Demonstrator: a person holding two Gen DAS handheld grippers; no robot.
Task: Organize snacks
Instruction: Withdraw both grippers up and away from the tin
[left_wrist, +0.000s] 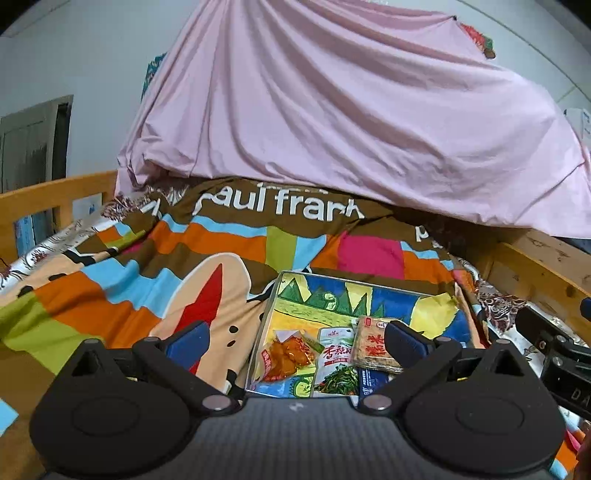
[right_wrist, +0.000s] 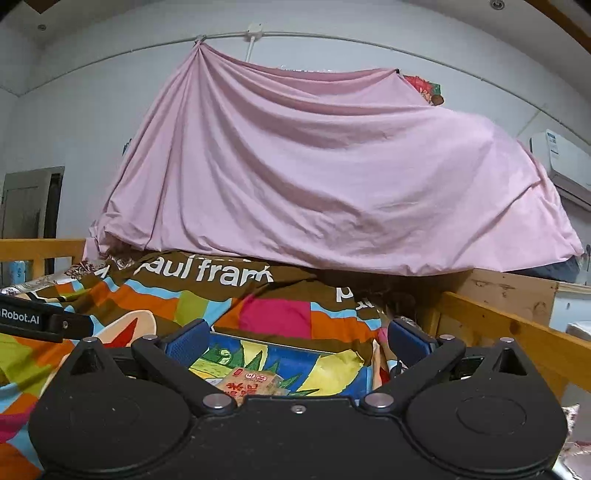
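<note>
Three snack packs lay in the tray (left_wrist: 275, 295) on the bed, below and ahead of the left gripper (left_wrist: 295, 341): an orange pack (left_wrist: 286, 356), a green pack (left_wrist: 334, 365) and a tan pack (left_wrist: 371, 345). The tan pack sat just beside the left gripper's right-hand finger; the orange pack lay nearer its left-hand finger. Both blue fingers (left_wrist: 188, 339) of the left gripper stood spread wide with nothing between them.

The right gripper (right_wrist: 295, 339) was likewise spread fully, gripping nothing. Its fingers (right_wrist: 186, 341) framed the tray (right_wrist: 332, 363), with the tan pack (right_wrist: 247, 382) low between them, partly hidden by the gripper body. The quilt (left_wrist: 110, 280) lay under the tray. The pink sheet (right_wrist: 314, 177) hung well beyond both sets of fingers.
</note>
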